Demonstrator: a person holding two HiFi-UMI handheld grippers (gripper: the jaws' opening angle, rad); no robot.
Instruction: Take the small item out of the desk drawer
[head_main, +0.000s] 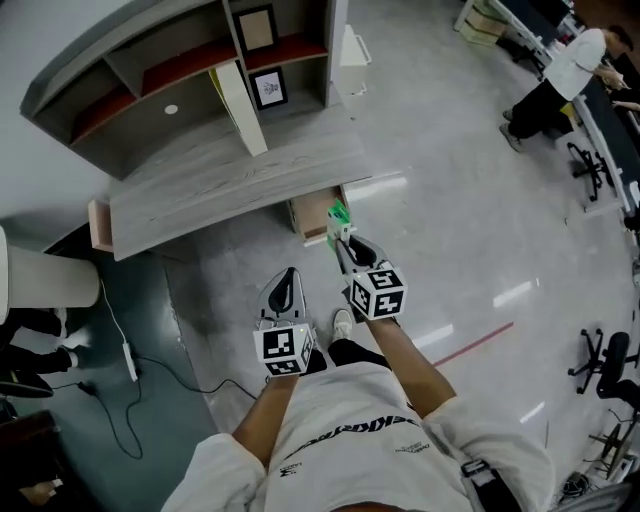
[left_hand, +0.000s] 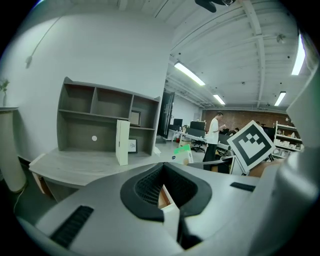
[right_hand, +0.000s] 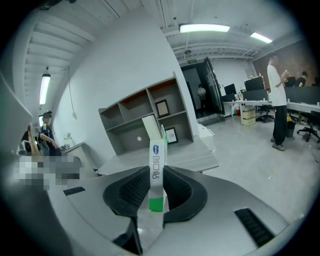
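A small white box with a green end (head_main: 339, 218) (right_hand: 157, 165) stands upright between the jaws of my right gripper (head_main: 341, 236) (right_hand: 157, 171), which is shut on it. It hangs just in front of the open wooden drawer (head_main: 312, 213) under the grey desk (head_main: 230, 180). My left gripper (head_main: 290, 272) (left_hand: 162, 166) hovers lower and to the left, over the floor, its tips meeting with nothing held. Through its jaws a corner of the drawer (left_hand: 164, 197) shows.
A shelf hutch (head_main: 150, 70) with picture frames (head_main: 268, 87) and an upright white box (head_main: 240, 100) sits on the desk. A white chair (head_main: 40, 280) and a floor cable (head_main: 128, 365) lie left. A person (head_main: 560, 80) and office chairs (head_main: 600, 365) are at right.
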